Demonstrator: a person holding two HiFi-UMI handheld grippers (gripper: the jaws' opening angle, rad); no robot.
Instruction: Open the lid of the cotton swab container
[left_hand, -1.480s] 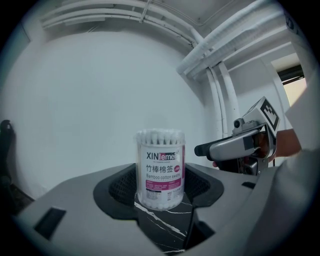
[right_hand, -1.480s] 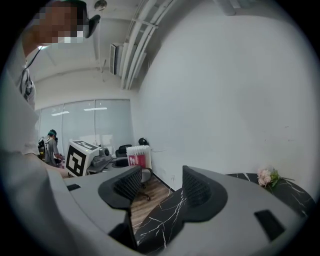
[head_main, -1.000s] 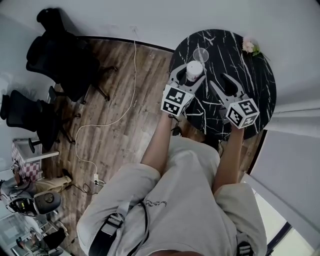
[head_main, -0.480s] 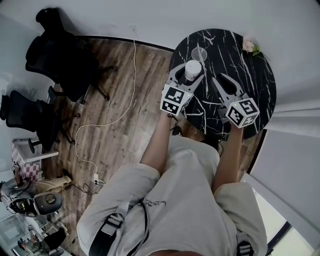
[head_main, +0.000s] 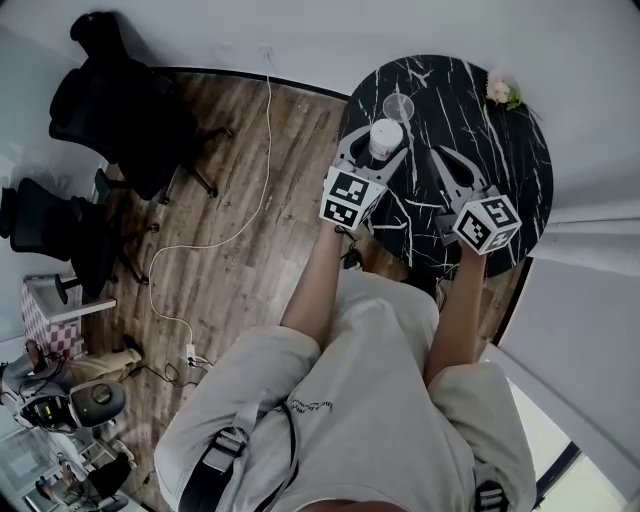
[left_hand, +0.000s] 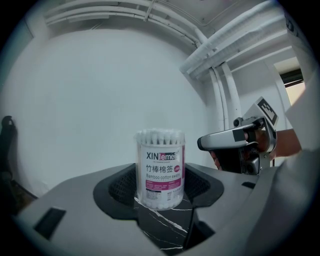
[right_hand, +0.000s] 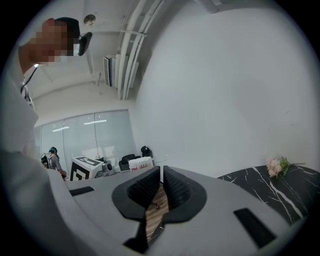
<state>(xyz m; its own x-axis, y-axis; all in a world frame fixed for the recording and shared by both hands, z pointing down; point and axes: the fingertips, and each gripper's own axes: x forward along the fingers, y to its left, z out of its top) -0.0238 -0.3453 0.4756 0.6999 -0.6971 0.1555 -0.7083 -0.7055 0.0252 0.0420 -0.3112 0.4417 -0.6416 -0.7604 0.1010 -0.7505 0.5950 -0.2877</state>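
Note:
The cotton swab container (head_main: 385, 138) stands upright on the round black marble table (head_main: 500, 160), its swab tips bare at the top. My left gripper (head_main: 378, 146) is shut on it, with a pad against each side of the labelled tub (left_hand: 160, 167). A clear round lid (head_main: 399, 107) lies on the table just beyond the container. My right gripper (head_main: 437, 155) hovers to the right of the container and apart from it. Its jaws are closing, with only a thin slit left and nothing between them (right_hand: 161, 187). It also shows in the left gripper view (left_hand: 235, 140).
A small pink flower sprig (head_main: 498, 92) lies at the table's far right edge, also seen in the right gripper view (right_hand: 277, 165). Black office chairs (head_main: 120, 110) and a white cable (head_main: 230, 240) are on the wood floor to the left. A white wall runs behind the table.
The right gripper's jaws went from spread wide to nearly together, with nothing in them. The left gripper and the container have barely moved.

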